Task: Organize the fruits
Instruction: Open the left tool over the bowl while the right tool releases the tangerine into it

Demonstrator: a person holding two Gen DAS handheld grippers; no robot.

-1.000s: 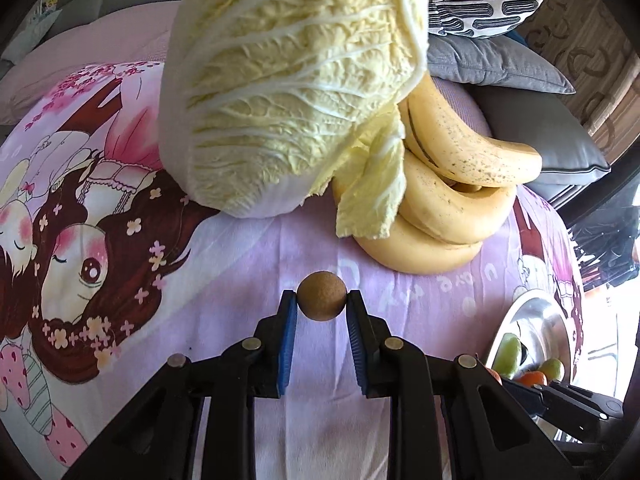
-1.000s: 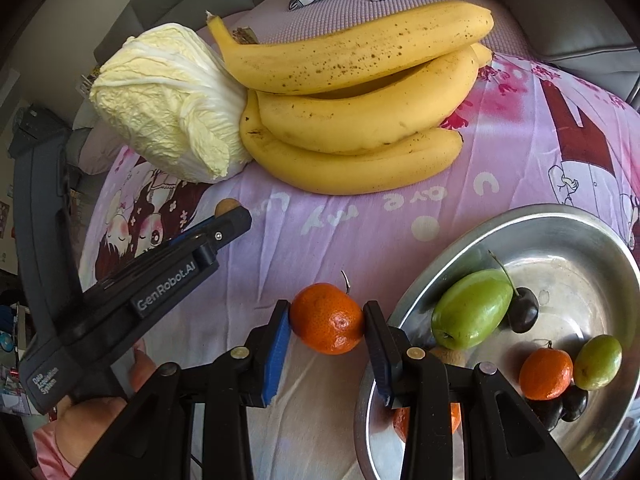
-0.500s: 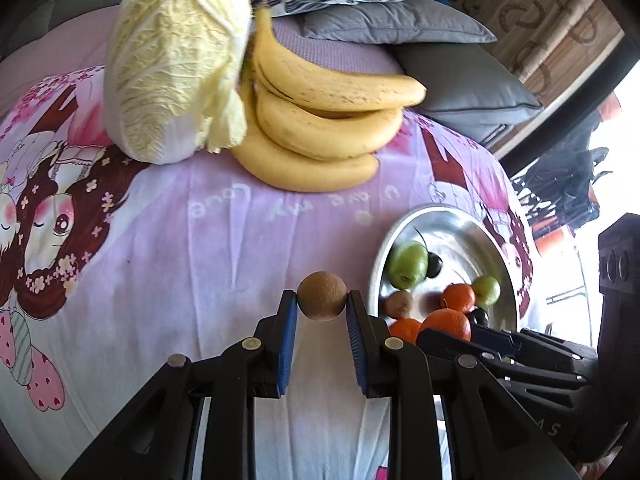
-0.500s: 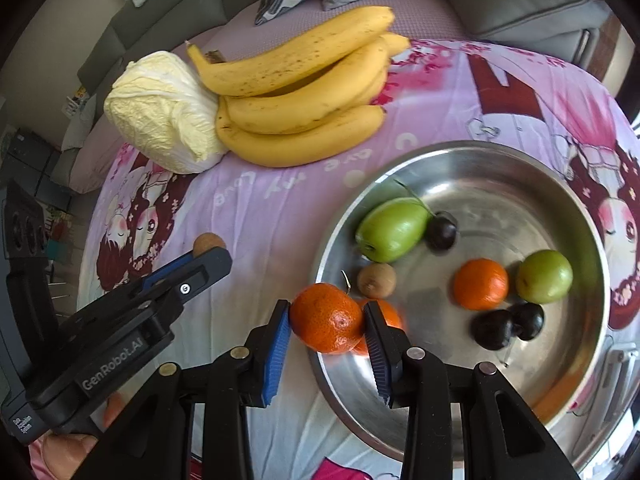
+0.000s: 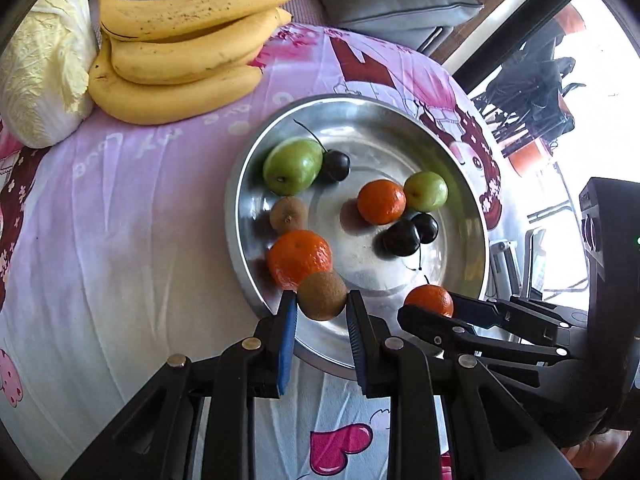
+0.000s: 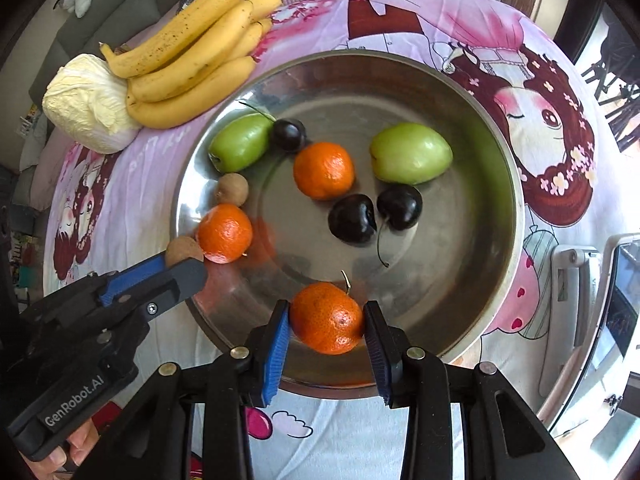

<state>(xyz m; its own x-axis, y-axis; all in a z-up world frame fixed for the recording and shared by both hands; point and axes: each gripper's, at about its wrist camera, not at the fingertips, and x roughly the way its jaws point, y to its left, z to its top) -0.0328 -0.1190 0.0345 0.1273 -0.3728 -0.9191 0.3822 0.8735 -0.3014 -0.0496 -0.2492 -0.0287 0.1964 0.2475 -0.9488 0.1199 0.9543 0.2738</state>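
Left gripper (image 5: 321, 309) grips a brown fruit (image 5: 322, 295) over the bowl's (image 6: 508, 184) near-left rim; right gripper (image 6: 326, 330) grips a tangerine (image 6: 327, 318) above its near side.

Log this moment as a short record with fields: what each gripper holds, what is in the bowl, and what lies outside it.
left gripper: shut on a small brown fruit, over the bowl's near rim
right gripper: shut on a mandarin, over the bowl's near side
bowl: steel, on the pink cartoon cloth
in bowl: two mandarins, two green fruits, three dark cherries, one brown fruit
outside bowl: bananas, napa cabbage, touching each other
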